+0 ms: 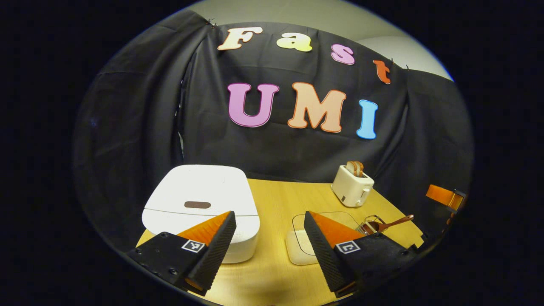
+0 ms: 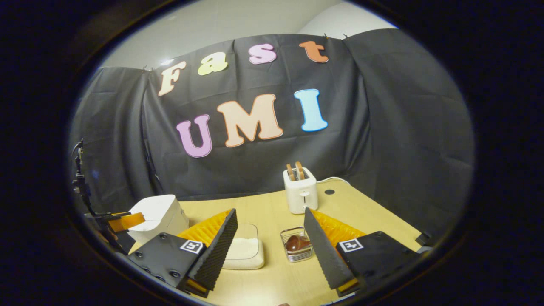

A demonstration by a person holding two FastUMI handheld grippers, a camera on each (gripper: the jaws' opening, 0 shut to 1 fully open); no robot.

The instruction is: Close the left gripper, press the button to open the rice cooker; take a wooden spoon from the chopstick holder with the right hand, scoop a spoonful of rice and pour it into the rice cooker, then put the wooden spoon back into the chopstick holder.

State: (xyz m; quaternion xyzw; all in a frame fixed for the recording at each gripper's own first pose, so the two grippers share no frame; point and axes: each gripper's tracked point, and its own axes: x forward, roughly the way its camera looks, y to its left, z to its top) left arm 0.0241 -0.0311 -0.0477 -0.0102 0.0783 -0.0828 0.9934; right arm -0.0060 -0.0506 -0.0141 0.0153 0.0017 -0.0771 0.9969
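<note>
Your left gripper (image 1: 270, 236) and right gripper (image 2: 270, 238) both hang with fingers spread, holding nothing. The rice cooker (image 1: 199, 208) sits lid down at the table's (image 1: 276, 272) left; the wooden spoon (image 1: 384, 224) rests in the chopstick holder (image 2: 296, 250), beside the rice dish (image 2: 244, 253). This fits either end of the job. Risk: pressing the button (image 1: 197, 205) with spread fingers could slip off it.
</note>
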